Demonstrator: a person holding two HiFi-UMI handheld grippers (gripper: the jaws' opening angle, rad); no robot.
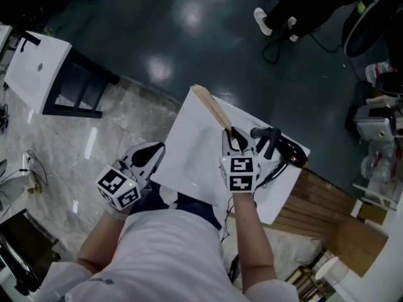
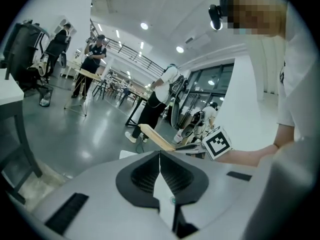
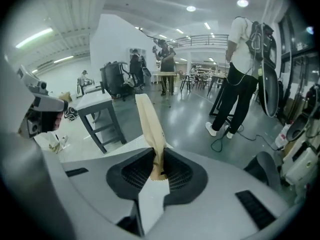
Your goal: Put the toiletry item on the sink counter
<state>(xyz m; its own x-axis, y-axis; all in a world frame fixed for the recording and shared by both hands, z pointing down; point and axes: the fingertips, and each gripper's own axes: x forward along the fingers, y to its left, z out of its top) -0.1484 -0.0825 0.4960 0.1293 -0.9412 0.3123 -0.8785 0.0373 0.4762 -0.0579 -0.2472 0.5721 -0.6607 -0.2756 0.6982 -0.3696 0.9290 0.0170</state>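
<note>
- Right gripper (image 3: 159, 165): jaws almost together, pinching the near end of the packet; only the crimped edge sits between the pads.
- Packet (image 3: 150, 121): tan, flat and long. It juts ahead of the jaws, its free end well past the tips. Whether that end touches the table cannot be told.
- Table (image 1: 195, 159): white top, below and ahead of the right jaws.
- Left gripper (image 2: 160, 170): jaws closed on nothing, held off the table's near edge.
- Black device (image 1: 275, 140): cabled, just beside the right jaws on their right.
- Handling, as judged: the hold is thin, so the packet may pivot. Keep the pinch firm and lower the free end first onto bare top left of the jaws, clear of the device. Part the jaws only once it lies flat.
</note>
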